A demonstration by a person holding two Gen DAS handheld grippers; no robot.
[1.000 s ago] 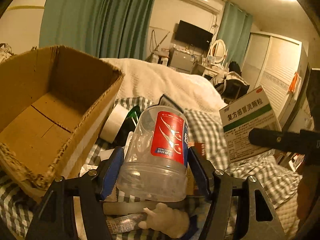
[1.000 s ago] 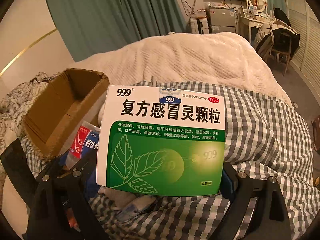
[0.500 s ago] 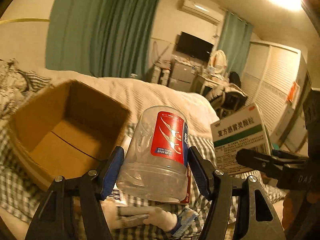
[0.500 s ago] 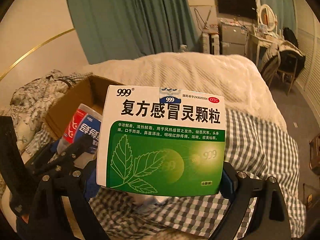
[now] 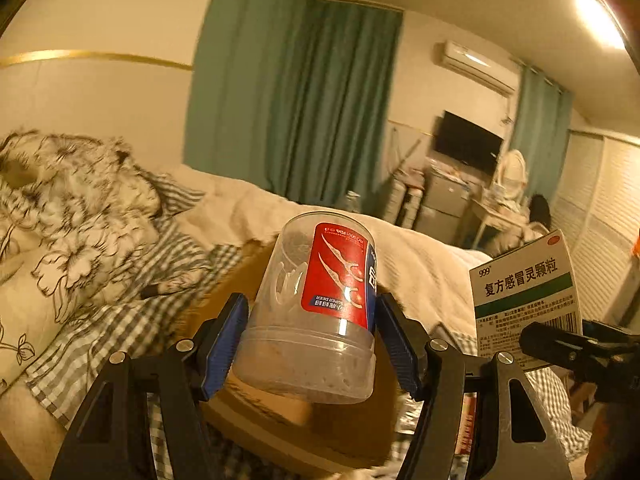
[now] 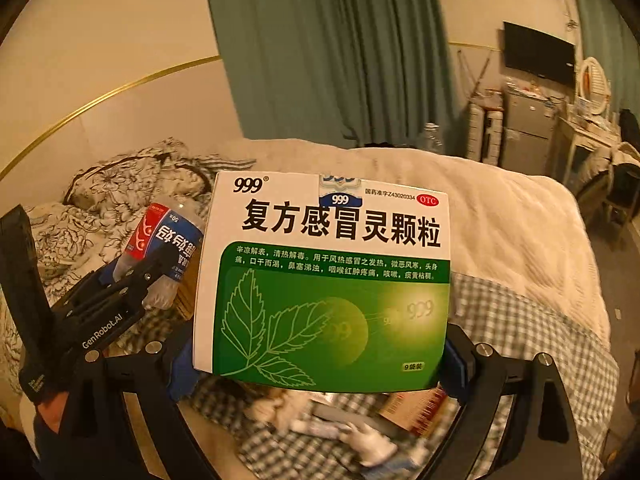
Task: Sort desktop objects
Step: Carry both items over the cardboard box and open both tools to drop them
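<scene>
Left gripper clamps my clear floss-pick jar above the cardboard box (blurred, seemingly empty); my right gripper pinches the green medicine box aloft. Neither is dropped in, and small clutter waits on the checked blanket

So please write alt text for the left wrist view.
The left gripper holds a clear jar with a red label above a cardboard box on a bed. At right, another gripper holds a medicine box.
</scene>
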